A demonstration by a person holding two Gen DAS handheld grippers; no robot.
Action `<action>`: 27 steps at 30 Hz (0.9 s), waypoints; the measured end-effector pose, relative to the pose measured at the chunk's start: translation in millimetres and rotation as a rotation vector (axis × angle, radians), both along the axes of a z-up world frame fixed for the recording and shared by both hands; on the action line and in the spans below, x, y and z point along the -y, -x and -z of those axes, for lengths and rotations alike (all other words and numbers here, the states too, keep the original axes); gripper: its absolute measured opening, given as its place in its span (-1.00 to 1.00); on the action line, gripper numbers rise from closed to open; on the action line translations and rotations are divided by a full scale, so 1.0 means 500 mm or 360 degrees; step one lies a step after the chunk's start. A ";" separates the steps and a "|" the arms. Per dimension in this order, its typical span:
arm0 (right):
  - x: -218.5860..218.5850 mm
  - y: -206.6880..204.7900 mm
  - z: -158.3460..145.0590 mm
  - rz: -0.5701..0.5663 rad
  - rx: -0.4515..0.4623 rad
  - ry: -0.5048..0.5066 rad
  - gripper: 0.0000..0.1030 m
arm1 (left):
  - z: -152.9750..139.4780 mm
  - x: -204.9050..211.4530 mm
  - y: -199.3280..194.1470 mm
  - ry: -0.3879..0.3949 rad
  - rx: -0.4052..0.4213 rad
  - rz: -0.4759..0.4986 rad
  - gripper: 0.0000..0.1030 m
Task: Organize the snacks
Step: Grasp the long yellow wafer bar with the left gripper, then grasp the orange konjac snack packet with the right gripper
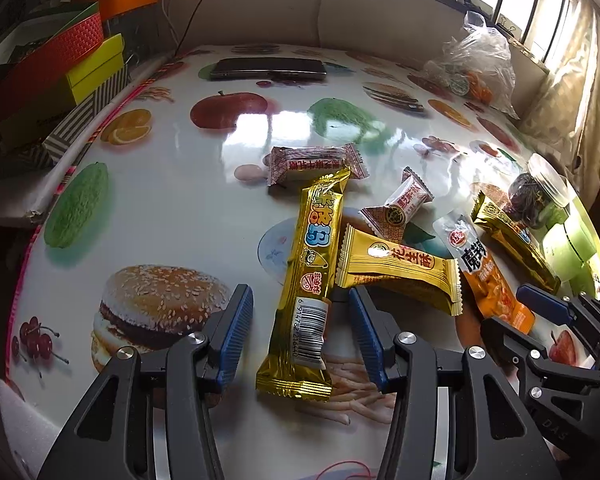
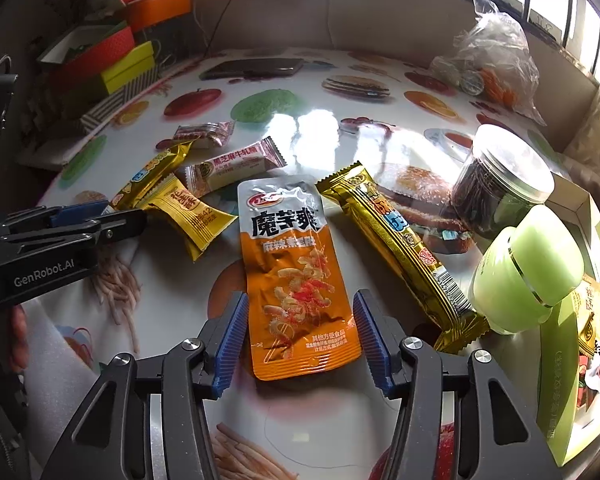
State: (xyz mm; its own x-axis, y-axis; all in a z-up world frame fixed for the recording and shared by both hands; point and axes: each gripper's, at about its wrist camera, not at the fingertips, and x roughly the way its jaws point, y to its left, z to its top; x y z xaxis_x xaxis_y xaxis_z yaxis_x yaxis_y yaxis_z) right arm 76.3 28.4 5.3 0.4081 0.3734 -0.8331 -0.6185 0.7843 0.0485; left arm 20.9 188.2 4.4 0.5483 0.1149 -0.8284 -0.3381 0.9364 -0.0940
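My left fingers (image 1: pixel 300 332) stand apart around a gold snack bar (image 1: pixel 306 280); my right fingers (image 2: pixel 300 336) stand apart around an orange pouch (image 2: pixel 296 276) on the worktop (image 2: pixel 340 420).

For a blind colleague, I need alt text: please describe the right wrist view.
The open right gripper straddles the lower end of an orange konjac snack pouch lying flat on a food-printed table. A long gold bar lies right of the pouch, near a green jar; the left gripper reaches toward a small yellow packet.

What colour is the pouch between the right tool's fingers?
Orange with a silvery-white top; the pouch shows best in the right wrist view.
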 end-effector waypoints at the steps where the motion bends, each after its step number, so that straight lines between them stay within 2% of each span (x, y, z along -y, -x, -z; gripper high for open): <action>1: 0.002 -0.001 -0.001 0.0003 -0.0003 -0.0008 0.02 | 0.000 0.000 0.001 -0.0009 0.0000 -0.0008 -0.12; 2: 0.003 -0.001 -0.001 0.0007 -0.0005 -0.0017 0.02 | 0.000 -0.002 0.002 -0.0015 0.0002 -0.0016 -0.34; 3: 0.005 -0.002 -0.001 0.0011 -0.0007 -0.0025 0.01 | -0.001 -0.005 0.004 -0.0001 0.0009 -0.0019 -0.48; 5: 0.006 -0.001 -0.001 0.0013 -0.0006 -0.0029 0.01 | -0.003 -0.009 0.007 0.0028 0.0025 -0.0028 -0.51; 12: 0.014 -0.002 -0.003 0.0028 -0.0016 -0.0067 0.01 | -0.021 -0.002 0.024 0.0027 0.0083 -0.0045 -0.53; 22: 0.020 0.004 -0.013 0.0025 -0.0007 -0.0107 -0.03 | -0.051 0.029 0.034 0.0018 0.0149 0.0011 -0.53; 24: 0.022 0.006 -0.017 0.0018 -0.0001 -0.0121 -0.08 | -0.056 0.032 0.036 0.0016 0.0159 0.0015 -0.53; 25: 0.021 0.006 -0.019 0.0012 0.0001 -0.0124 -0.16 | -0.058 0.035 0.036 0.0012 0.0162 0.0021 -0.53; 27: 0.021 0.006 -0.020 0.0008 0.0004 -0.0120 -0.16 | -0.062 0.039 0.037 0.0006 0.0166 0.0030 -0.53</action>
